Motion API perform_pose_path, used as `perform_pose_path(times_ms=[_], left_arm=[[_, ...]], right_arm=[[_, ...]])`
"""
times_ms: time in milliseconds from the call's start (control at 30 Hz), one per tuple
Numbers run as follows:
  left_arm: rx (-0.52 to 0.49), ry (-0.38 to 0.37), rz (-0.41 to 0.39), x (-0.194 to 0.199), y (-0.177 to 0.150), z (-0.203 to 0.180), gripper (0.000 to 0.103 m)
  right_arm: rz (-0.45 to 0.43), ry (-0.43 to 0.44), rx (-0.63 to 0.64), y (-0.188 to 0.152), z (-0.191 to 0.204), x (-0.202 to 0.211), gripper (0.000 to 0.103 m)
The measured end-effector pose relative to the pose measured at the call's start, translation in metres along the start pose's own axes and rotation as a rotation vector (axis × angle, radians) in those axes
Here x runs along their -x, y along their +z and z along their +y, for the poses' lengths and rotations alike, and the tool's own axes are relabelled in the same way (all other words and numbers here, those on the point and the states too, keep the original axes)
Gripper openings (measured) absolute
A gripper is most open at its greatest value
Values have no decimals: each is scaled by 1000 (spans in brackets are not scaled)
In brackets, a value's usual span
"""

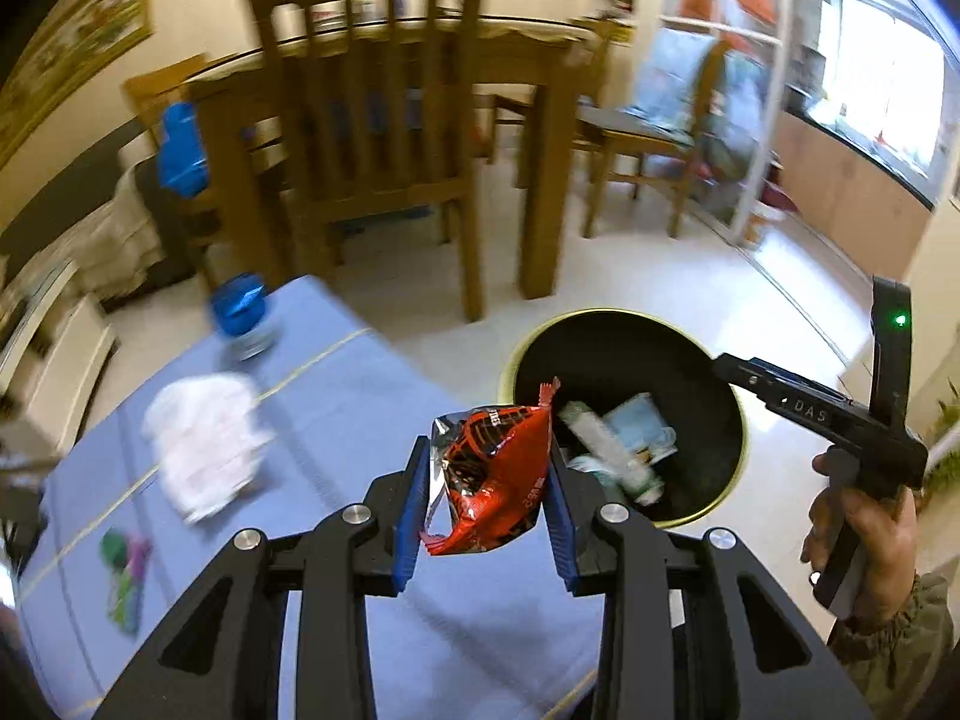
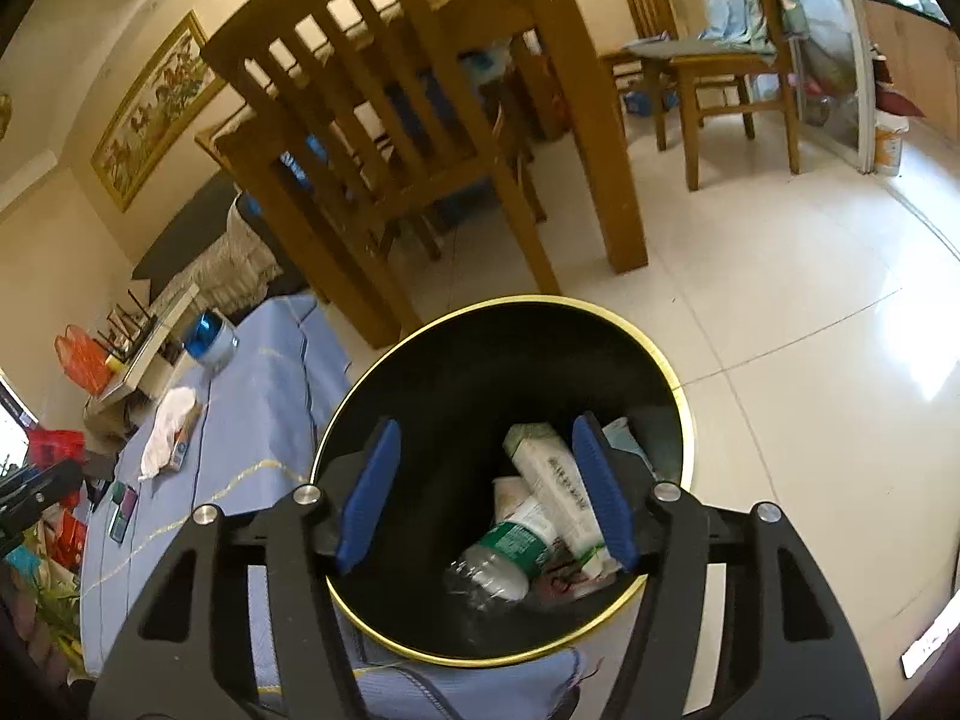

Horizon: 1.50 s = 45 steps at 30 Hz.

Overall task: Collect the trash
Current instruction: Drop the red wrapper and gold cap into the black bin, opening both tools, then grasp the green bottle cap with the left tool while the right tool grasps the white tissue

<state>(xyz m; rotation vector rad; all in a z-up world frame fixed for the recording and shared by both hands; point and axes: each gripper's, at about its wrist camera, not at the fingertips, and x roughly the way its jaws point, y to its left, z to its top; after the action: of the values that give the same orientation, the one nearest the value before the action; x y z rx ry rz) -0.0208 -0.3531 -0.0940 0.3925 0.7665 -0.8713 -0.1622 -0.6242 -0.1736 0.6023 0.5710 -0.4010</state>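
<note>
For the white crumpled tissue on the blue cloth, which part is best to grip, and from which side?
Probably the raised middle of the white tissue, from straight above: it lies low and crumpled on the blue cloth, offering no edge for a sideways approach. The right gripper is open; the left gripper holds a wrapper.

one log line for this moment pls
left gripper: shut on red snack wrapper, beside bin | right gripper: open, empty, over trash bin | in bin: plastic bottle, carton

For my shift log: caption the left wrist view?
Left gripper clamps a red snack wrapper near the black trash bin.
</note>
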Motion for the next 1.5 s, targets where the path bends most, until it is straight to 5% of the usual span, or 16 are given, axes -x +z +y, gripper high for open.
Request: perform_pose_path(times_ms=[333,433,500,567,733,900,1067,1300,1500], left_arm=[[-74,-207,94,-72,45,-72,36],[-72,-220,93,-79,50,-76,46],[-68,-206,76,-79,51,-75,76],[-61,-197,55,-74,49,-72,90],[-62,-192,55,-63,34,-59,90],[-51,-144,49,-36,-12,-23,90],[1,4,50,1,-78,43,90],[283,183,21,64,-157,171,93],[478,223,2,94,-208,240,93]], right_arm=[[-112,-38,-153,7,-65,61,73],[-118,-38,-169,6,-76,71,74],[-118,-44,-171,6,-77,72,74],[-113,-42,-173,5,-76,72,74],[-92,-17,-151,7,-58,66,74],[-20,60,-76,3,-8,41,74],[123,211,57,-8,77,-3,74],[376,538,71,-15,205,-86,74],[521,561,-9,-2,272,-177,55]])
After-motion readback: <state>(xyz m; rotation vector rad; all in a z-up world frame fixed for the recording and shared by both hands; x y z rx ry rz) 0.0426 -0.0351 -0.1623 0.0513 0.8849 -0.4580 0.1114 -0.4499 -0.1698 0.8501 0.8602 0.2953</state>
